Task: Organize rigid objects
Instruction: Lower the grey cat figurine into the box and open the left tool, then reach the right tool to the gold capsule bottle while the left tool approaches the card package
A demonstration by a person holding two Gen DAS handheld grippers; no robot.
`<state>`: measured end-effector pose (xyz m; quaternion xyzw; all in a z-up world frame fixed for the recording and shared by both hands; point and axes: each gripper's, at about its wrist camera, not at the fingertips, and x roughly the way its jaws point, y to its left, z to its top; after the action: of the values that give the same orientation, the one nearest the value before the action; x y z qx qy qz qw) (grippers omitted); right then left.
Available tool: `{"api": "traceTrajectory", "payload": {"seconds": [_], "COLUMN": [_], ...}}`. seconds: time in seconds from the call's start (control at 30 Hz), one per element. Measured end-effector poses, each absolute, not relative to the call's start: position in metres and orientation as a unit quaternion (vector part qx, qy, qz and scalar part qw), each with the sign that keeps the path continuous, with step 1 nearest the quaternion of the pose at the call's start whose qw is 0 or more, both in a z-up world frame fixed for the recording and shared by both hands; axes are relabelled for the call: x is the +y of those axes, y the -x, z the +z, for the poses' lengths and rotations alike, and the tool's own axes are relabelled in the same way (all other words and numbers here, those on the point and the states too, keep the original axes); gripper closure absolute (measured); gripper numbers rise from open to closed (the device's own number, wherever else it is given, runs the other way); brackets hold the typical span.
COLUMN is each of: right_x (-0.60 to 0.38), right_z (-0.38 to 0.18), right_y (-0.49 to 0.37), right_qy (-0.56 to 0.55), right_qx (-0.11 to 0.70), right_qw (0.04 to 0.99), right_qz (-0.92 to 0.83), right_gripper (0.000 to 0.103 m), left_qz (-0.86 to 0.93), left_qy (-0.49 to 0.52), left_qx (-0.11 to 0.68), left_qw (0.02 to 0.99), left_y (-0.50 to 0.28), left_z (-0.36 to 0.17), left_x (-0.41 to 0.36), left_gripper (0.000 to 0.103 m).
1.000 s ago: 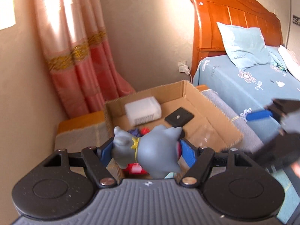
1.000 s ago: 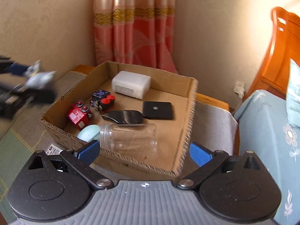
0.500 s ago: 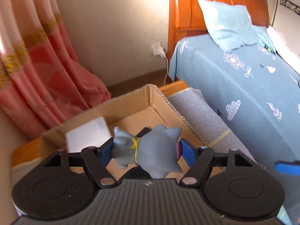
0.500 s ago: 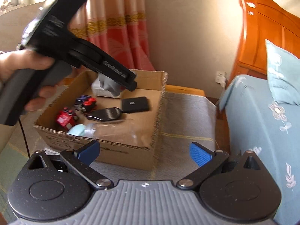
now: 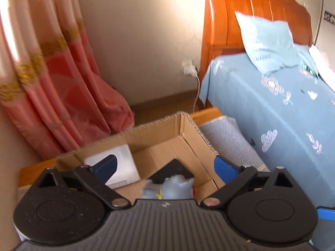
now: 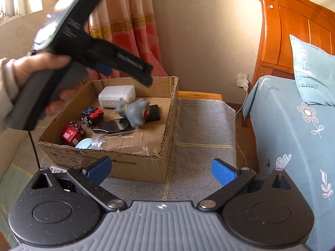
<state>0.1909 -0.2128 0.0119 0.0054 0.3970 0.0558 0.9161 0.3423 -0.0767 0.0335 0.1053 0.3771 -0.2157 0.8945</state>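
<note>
Right wrist: grey toy figure (image 6: 134,110) inside cardboard box (image 6: 167,113), blurred.

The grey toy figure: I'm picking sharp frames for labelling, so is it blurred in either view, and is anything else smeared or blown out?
Right wrist view: the grey toy figure over the cardboard box is motion-smeared, as is the left gripper, its jaws opening; the rest is sharp. Left wrist view: the figure is soft, the curtain streaked and overexposed at its top left.
</note>
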Motion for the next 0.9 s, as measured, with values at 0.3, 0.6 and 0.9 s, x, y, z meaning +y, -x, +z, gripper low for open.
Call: {"api": "traceTrajectory", "payload": {"seconds": [0.3, 0.6, 0.9], "right_x": [-0.185, -0.164, -0.139], "right_z": [0.015, 0.003, -0.010], "right_y": [-0.178, -0.166, -0.158], "right_qy": [0.018, 0.042, 0.066], "right_qx": [0.397, 0.412, 0.426], "right_qw": [0.915, 0.906, 0.895], "right_qz": [0.075, 0.091, 0.115], "right_gripper": [0.000, 0.000, 0.000], "left_qz": [-0.217, -0.153, -0.027], "left_qy": [-0.109, -0.107, -0.074], "left_qx": [0.332, 0.331, 0.348], "left_qw": [0.911, 0.925, 0.934], "left_y": [-0.271, -0.186, -0.143], "left_z": [0.061, 0.024, -0.017], "left_x": [-0.027, 0.031, 0.080], "left_gripper": [0.001, 0.001, 0.001]}}
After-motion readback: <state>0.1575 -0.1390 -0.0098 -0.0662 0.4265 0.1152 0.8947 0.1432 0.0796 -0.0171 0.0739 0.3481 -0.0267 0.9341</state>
